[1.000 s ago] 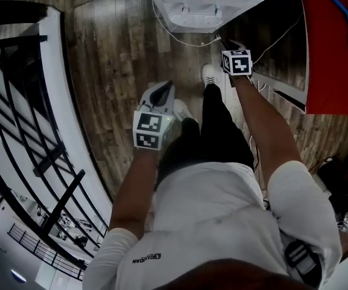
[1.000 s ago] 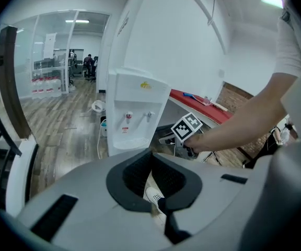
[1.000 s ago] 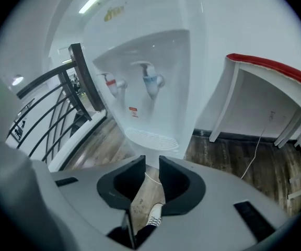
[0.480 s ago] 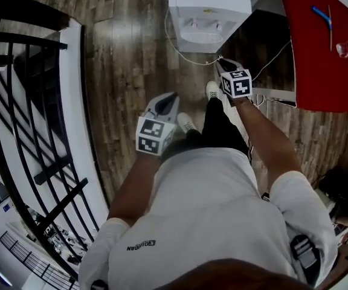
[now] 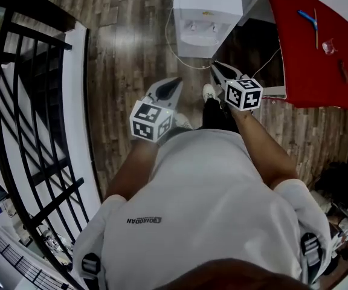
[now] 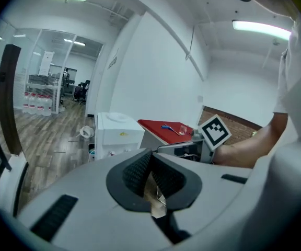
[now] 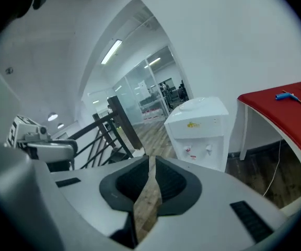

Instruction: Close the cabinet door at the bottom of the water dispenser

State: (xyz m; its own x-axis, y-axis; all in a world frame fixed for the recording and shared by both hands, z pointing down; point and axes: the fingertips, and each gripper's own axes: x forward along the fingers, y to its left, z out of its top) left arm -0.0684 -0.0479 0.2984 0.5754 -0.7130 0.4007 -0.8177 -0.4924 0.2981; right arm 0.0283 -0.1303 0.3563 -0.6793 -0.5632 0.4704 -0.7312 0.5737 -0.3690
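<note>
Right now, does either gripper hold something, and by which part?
Nothing is held. The left gripper is shut, empty; the right gripper has just been closing, jaws slightly apart, nothing between.

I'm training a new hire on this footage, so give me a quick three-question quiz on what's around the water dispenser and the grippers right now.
1. True or false: in the head view, the white box-shaped water dispenser stands left of the red table.
2. Between the pads of the left gripper is: A) a cup B) nothing C) a handle
3. Fill in: the black metal railing is on the person's ___ side.
Key: 1 true; 2 B, the pads meet on nothing; 3 left.
</note>
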